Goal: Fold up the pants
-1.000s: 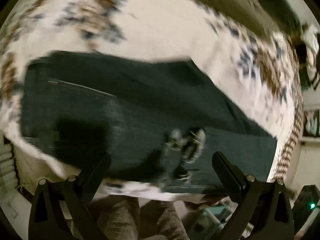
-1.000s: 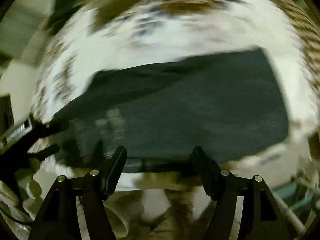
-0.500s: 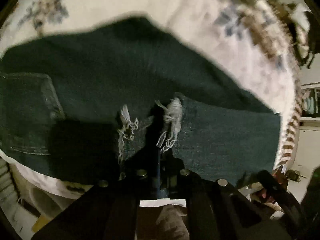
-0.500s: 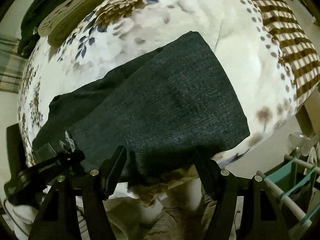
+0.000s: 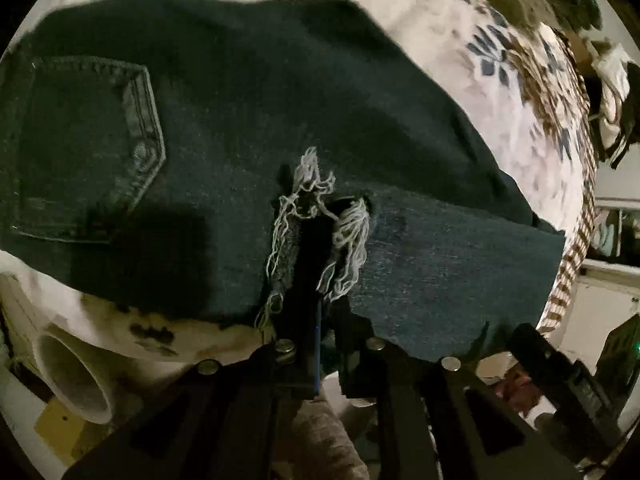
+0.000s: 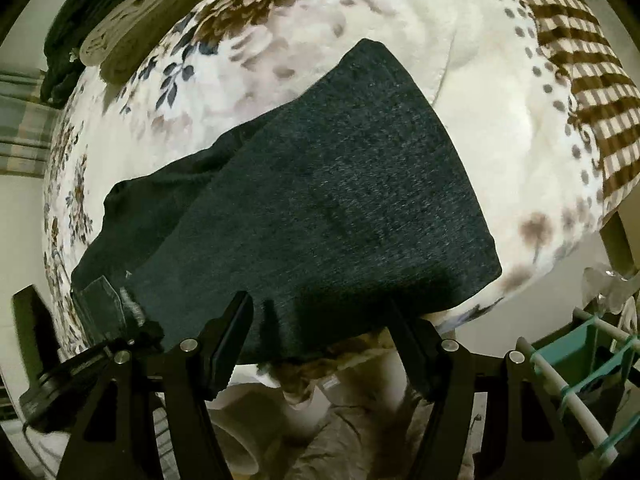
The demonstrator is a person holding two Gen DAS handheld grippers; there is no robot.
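Observation:
Dark denim pants [image 5: 248, 152] lie folded on a floral bedspread [image 5: 516, 92], back pocket [image 5: 84, 148] at the left. My left gripper [image 5: 316, 264] is shut on the frayed leg hem [image 5: 348, 240] at the near edge. In the right wrist view the folded pants [image 6: 320, 208] lie across the bed. My right gripper [image 6: 324, 316] is open and empty, its fingers [image 6: 230, 332] at the near edge of the denim. The left gripper [image 6: 104, 320] shows at the lower left there, holding the hem.
Folded clothes [image 6: 116, 12] are stacked at the far left of the bed. A brown checked blanket [image 6: 588, 76] lies at the right. A drying rack with teal parts [image 6: 576, 364] stands below right. A pale tube [image 5: 68, 376] lies below the bed edge.
My left gripper closed on the frayed hem and moved in close over the pants. My right gripper stayed open and came to rest at the near edge.

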